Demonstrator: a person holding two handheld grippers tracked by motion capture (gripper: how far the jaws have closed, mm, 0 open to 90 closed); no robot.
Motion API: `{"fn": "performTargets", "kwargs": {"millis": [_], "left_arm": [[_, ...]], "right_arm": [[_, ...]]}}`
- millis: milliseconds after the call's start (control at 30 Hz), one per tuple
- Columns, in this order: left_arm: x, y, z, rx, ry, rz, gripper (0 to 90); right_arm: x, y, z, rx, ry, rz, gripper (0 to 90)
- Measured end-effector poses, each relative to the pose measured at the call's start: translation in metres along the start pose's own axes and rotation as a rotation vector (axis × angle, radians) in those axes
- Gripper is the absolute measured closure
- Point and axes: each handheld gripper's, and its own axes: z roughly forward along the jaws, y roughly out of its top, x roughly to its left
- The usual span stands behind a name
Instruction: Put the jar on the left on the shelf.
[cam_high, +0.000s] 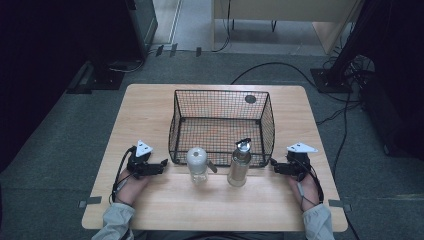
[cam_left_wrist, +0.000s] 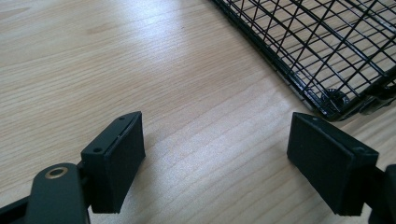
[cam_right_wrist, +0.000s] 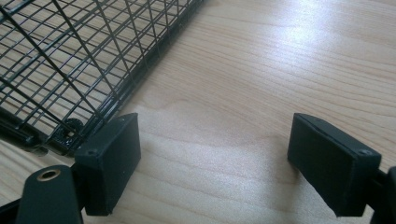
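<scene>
Wooden table, seen from above, carries one wire basket, two bottles and your two grippers. At far left, your left gripper lies low on the table, its long axis level and its jaws pointing right, toward the bottles; the jaws stand wide with nothing between them. Next comes the white-capped bottle, upright, its long axis vertical, just in front of the basket's near wall. Beside it, close but apart, stands the spray-topped bottle, also upright, cap uppermost. At far right, your right gripper mirrors the left, level and pointing left toward the bottles, jaws likewise wide and empty.

Count: two bottles, one basket, two grippers, two hands.

The high view alone gives both bottles and the basket's full outline. The left gripper view adds the wood grain between your open pads and the basket's near corner at upper right; the right gripper view shows the opposite basket corner at lower left, close by one pad.
</scene>
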Motion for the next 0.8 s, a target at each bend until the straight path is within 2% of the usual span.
{"fn": "performTargets", "kwargs": {"millis": [333, 367, 400, 433, 800], "left_arm": [[-0.0001, 0.0014, 0.0017, 0.000, -0.002, 0.000, 19.0], [-0.0004, 0.0020, 0.0031, 0.012, -0.001, 0.002, 16.4], [-0.0002, 0.0026, 0.0039, 0.021, -0.005, 0.010, 9.6], [-0.0002, 0.0026, 0.0039, 0.021, -0.005, 0.010, 8.9], [-0.0009, 0.0024, 0.0036, 0.019, -0.004, 0.004, 9.4]], "right_arm": [[0.0007, -0.0012, -0.0013, 0.002, -0.001, 0.002, 16.5], [0.0007, -0.0013, -0.0014, 0.002, -0.001, 0.001, 16.4], [0.0007, -0.0013, -0.0014, 0.002, 0.000, 0.000, 16.4], [0.0006, -0.0013, -0.0014, 0.002, 0.000, 0.000, 16.3], [0.0007, -0.0013, -0.0014, 0.002, 0.000, 0.002, 16.3]]}}
